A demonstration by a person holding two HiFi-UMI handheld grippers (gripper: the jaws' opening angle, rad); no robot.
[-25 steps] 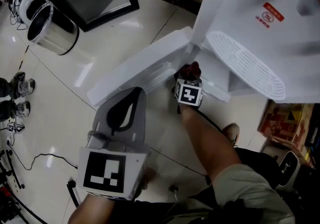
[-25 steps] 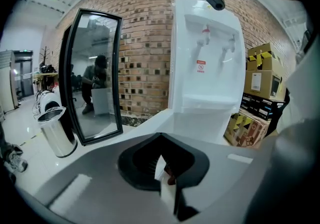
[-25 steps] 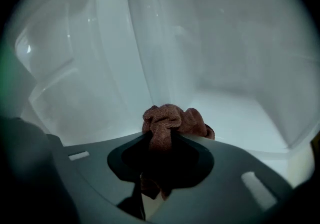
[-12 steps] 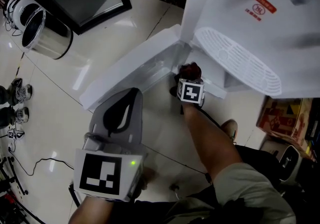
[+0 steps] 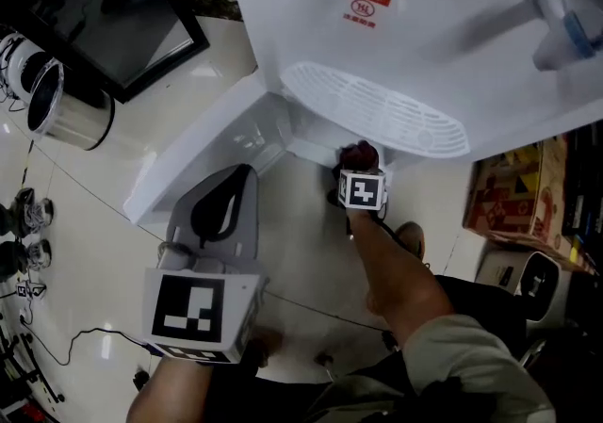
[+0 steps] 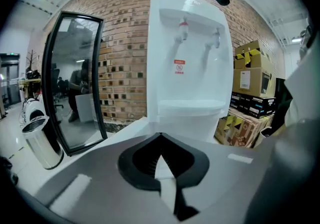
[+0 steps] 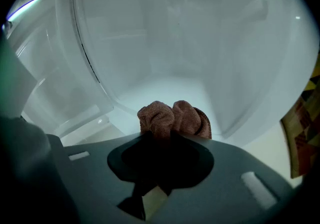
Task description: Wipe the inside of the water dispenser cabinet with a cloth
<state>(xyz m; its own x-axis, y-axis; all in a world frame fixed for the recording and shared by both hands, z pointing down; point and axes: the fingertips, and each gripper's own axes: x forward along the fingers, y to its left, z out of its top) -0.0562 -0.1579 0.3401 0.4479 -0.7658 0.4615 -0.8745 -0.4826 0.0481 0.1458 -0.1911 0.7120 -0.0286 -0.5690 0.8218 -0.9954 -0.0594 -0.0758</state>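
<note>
The white water dispenser (image 5: 424, 25) (image 6: 187, 68) fills the top of the head view, its cabinet door (image 5: 193, 153) swung open to the left. A reddish-brown cloth (image 5: 358, 154) (image 7: 175, 117) is bunched in my right gripper (image 5: 360, 167) (image 7: 169, 133), which is shut on it. It sits at the cabinet mouth, under the drip tray (image 5: 377, 112). The right gripper view looks into the white cabinet interior (image 7: 170, 43); whether the cloth touches a surface I cannot tell. My left gripper (image 5: 226, 200) (image 6: 160, 143) is shut and empty, held back over the floor before the door.
A steel waste bin (image 5: 57, 103) (image 6: 42, 143) and a black-framed glass panel (image 5: 122, 25) (image 6: 75, 83) stand left of the dispenser. Cardboard boxes (image 5: 513, 190) (image 6: 250, 73) are stacked on its right. A cable (image 5: 57, 336) lies on the glossy floor at the lower left.
The right gripper with the cloth has shifted right along the cabinet mouth, away from the door hinge and under the drip tray. The left gripper drifted slightly. The head view now shows more of the dispenser's front.
</note>
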